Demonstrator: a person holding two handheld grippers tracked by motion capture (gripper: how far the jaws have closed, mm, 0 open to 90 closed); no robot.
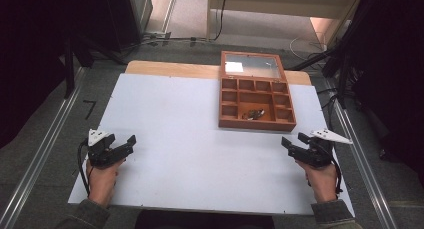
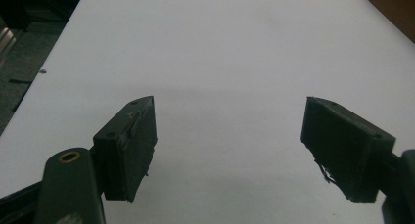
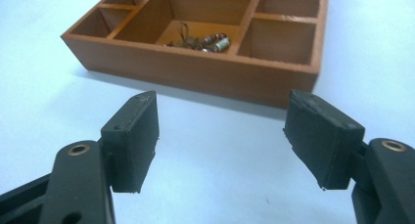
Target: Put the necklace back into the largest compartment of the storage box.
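A brown wooden compartment box (image 1: 256, 100) with its glass lid (image 1: 252, 65) folded back lies on the white table top (image 1: 175, 139) at the back right. Small beaded jewellery (image 1: 254, 114) rests in its large middle compartment, also seen as the jewellery (image 3: 203, 40) in the box (image 3: 195, 67) of the right gripper view. My left gripper (image 1: 127, 142) is open near the front left edge, nothing between its jaws, over bare white surface as the left gripper (image 2: 230, 136). My right gripper (image 1: 294, 140) is open at the front right, just short of the box, shown as the right gripper (image 3: 222, 131).
Beyond the white top, a strip of bare wood table (image 1: 170, 69) shows at the back. Metal floor rails (image 1: 45, 144) run along both sides, with cables (image 1: 305, 46) on the floor behind. A wide bare stretch of white top lies between the two grippers.
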